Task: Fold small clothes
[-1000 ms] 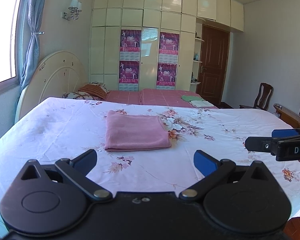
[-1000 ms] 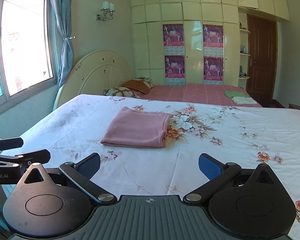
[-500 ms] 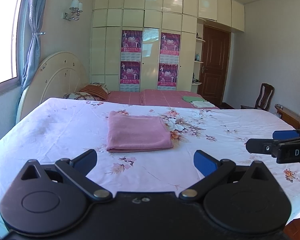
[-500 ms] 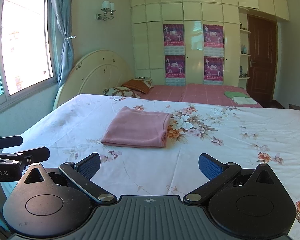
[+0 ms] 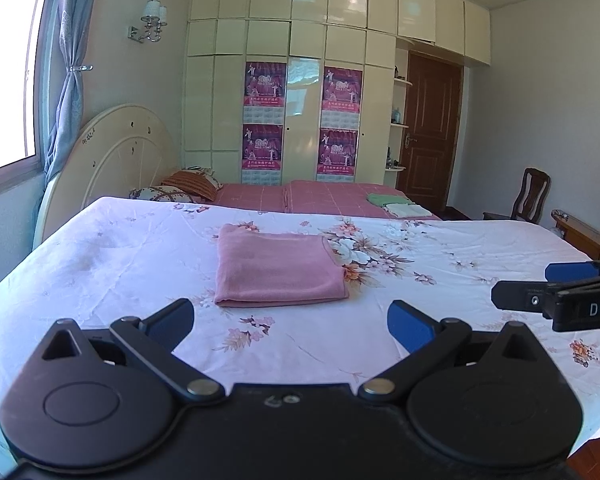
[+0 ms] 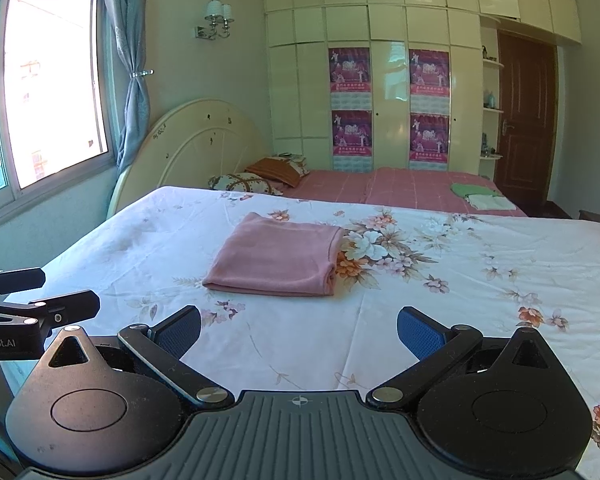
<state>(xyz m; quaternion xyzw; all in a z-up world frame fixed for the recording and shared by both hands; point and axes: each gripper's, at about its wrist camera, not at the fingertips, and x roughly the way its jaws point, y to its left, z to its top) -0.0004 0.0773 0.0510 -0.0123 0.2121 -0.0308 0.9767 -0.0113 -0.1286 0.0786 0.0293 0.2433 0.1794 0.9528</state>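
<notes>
A folded pink cloth (image 5: 278,266) lies flat on the bed (image 5: 100,264), on its floral sheet, with the fold running along its right edge and its near edge square to both cameras. Bare sheet surrounds the cloth on every side; a flower print touches its right edge. The left gripper (image 5: 291,320) hangs over the near part of the bed, short of the cloth, its blue-padded fingers spread wide and holding nothing. The right gripper (image 6: 299,326) hovers likewise, released and empty, also on the near side of the cloth and well apart from it. Each gripper shows at the edge of the other's view: in the left wrist view the right one carries the letters "DAS", and in the right wrist view the left one reads "Robot.AI". Beyond the cloth, past the far edge of the floral sheet, lie pillows (image 6: 256,178) and two small folded items, green and white (image 6: 482,196). Posters (image 5: 265,120) hang on the wardrobe behind; their writing is too small to read.
</notes>
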